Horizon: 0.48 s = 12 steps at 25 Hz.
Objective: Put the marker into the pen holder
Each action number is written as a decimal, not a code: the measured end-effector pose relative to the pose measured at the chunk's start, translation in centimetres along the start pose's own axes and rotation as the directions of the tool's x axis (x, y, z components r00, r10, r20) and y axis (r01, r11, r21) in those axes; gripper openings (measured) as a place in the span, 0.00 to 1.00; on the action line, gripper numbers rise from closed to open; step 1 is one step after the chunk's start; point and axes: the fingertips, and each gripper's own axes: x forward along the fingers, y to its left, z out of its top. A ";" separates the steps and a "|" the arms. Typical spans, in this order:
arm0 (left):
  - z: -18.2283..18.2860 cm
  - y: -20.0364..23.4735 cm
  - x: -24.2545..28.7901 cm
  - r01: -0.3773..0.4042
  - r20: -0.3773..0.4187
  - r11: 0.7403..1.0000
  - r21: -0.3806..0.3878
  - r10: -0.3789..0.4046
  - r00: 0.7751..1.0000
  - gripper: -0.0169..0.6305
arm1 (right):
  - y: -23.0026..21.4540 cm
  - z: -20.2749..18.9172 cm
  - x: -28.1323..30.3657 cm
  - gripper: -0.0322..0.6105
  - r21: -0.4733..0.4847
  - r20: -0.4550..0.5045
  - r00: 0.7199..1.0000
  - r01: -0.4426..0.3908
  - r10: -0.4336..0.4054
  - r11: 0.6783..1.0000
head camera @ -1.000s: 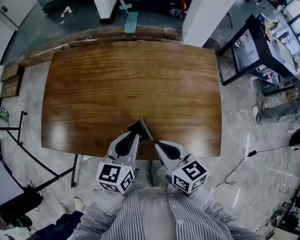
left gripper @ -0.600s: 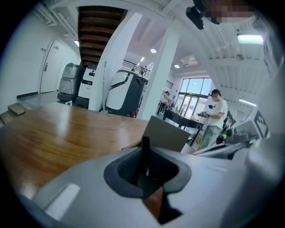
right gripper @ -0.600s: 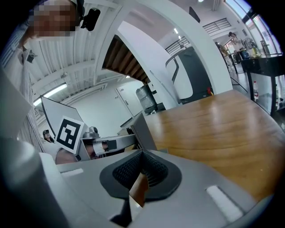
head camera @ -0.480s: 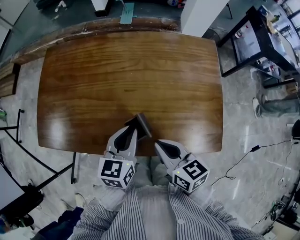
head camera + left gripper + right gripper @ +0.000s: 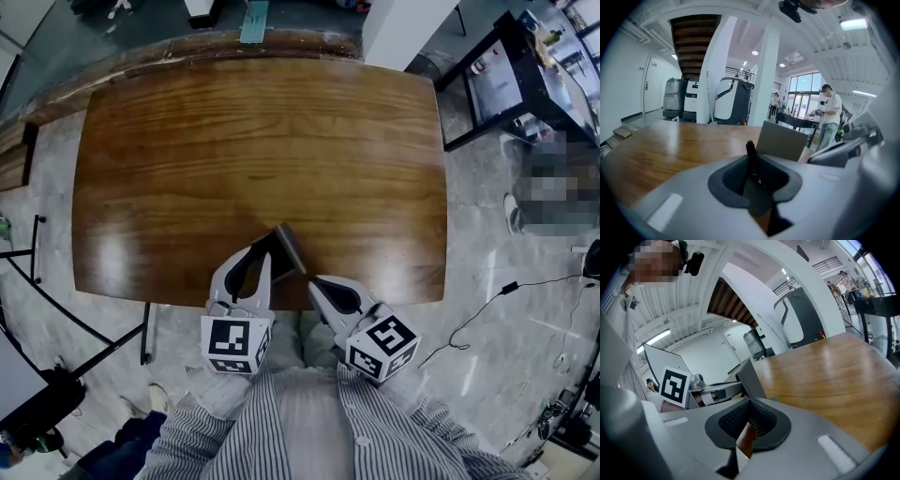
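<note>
At the six o'clock edge of the wooden table (image 5: 262,141), we see the left gripper (image 5: 751,165) letting go: its jaws are opening, with the marker (image 5: 750,151) upright between the pads, its tip clear above them. The right gripper (image 5: 749,420), at four o'clock of it, is clenched on nothing. The grey pen holder (image 5: 290,247) stands just beside the left claw's tip, at two o'clock; we cannot see into it. The marker is slim and black, blunt-ended.

Head view: overhead, steeply down on table (image 5: 262,141). Gripper views: low, facing across it from near edge; all share pen holder (image 5: 289,248).
</note>
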 end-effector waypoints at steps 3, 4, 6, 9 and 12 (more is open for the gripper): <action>0.0 0.3 0.0 -0.009 0.009 1.000 -0.001 0.009 1.000 0.13 | 0.0 -0.1 0.2 0.05 -0.002 -0.007 1.000 0.000 0.000 1.000; 0.1 0.4 0.0 -0.010 0.012 1.000 -0.002 0.010 1.000 0.13 | 0.1 -0.1 0.3 0.05 -0.003 -0.006 1.000 -0.002 0.002 1.000; 0.1 0.5 -0.1 -0.011 0.015 1.000 -0.005 0.011 1.000 0.13 | 0.2 -0.1 0.4 0.05 -0.005 -0.002 1.000 -0.004 0.004 1.000; 0.3 0.6 -0.2 -0.014 0.021 1.000 -0.016 0.015 1.000 0.13 | 0.3 0.1 0.3 0.05 -0.008 0.000 1.000 -0.003 0.003 1.000; 0.4 0.9 -0.3 -0.019 0.029 0.999 -0.027 0.019 0.999 0.13 | 0.3 0.2 0.2 0.05 -0.009 0.003 1.000 0.000 0.000 1.000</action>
